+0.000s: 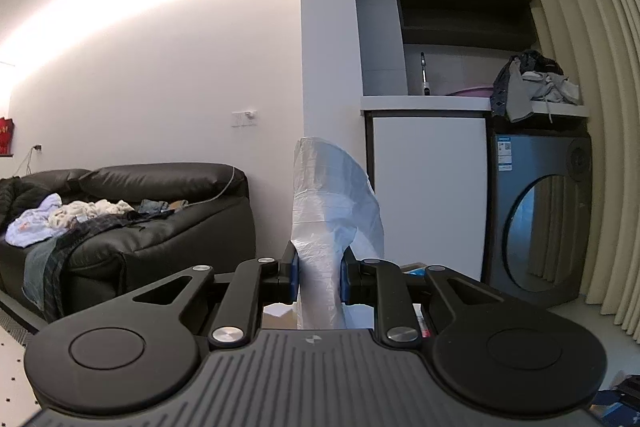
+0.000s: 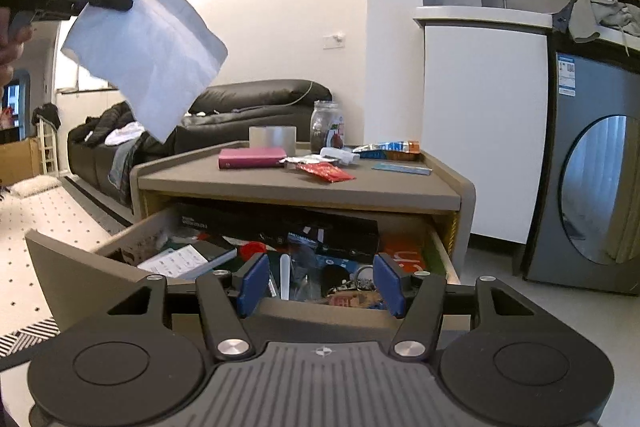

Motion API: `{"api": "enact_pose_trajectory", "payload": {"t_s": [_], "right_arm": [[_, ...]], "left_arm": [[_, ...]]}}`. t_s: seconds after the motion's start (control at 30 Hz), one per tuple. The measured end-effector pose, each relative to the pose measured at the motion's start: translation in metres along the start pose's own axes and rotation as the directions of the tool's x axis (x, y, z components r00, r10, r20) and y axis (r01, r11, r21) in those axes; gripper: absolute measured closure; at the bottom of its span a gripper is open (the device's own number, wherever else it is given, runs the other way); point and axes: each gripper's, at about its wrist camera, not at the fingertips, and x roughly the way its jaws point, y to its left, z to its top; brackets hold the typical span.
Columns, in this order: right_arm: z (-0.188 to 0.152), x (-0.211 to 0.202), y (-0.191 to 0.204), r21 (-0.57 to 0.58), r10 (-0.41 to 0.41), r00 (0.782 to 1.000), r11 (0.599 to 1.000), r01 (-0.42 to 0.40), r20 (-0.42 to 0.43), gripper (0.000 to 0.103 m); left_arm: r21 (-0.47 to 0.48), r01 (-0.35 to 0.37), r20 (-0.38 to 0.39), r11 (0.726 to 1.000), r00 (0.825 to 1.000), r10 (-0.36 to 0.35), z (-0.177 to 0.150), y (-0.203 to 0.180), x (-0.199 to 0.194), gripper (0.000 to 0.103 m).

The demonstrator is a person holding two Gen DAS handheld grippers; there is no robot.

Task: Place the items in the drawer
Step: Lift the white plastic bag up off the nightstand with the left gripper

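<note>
High above the open drawer [image 2: 280,263], the left gripper [image 1: 319,273] pinches a white plastic bag [image 1: 334,211] by 1 edge — it hangs free for lowering in. The right gripper [image 2: 320,285] hovers at the drawer front, spread wide, empty — leaving room.

A white, crinkled plastic bag [image 2: 148,47] is hanging high in the air to the left of the cabinet, pinched at its upper corner and drooping to a point below. The drawer [image 2: 72,267] is standing pulled open under the cabinet top, its grey front panel tilting outward, and it is already holding a crowded jumble of booklets, packets, a red cap and keys.
</note>
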Motion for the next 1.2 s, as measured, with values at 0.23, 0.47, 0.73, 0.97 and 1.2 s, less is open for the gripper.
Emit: {"api": "enact_pose_trajectory", "payload": {"t_s": [0.23,0.47,0.73,0.97,1.2], "right_arm": [[0.007,-0.011,-0.004,0.011,0.010,1.000,1.000,-0.010,0.009,0.039],[0.008,-0.028,-0.004,0.007,0.010,0.999,1.000,-0.011,0.034,0.035],[0.007,-0.035,-0.007,0.021,0.002,0.999,1.000,-0.002,0.034,0.035],[0.009,-0.043,-0.009,0.032,-0.003,0.999,0.999,0.001,0.042,0.035],[0.007,-0.043,-0.007,0.034,-0.008,0.999,0.999,0.006,0.033,0.035]], "left_arm": [[0.006,-0.023,-0.025,1.000,0.999,0.024,-0.003,-0.015,-0.015,0.082],[-0.055,0.019,-0.066,0.998,0.998,-0.023,-0.021,-0.021,-0.012,0.082],[-0.099,0.082,-0.075,0.992,0.993,-0.089,-0.042,-0.036,-0.017,0.082],[-0.139,0.093,-0.090,0.986,0.990,-0.106,-0.062,-0.038,-0.027,0.082],[-0.160,0.078,-0.125,0.984,0.987,-0.099,-0.086,-0.041,-0.026,0.082]]}}
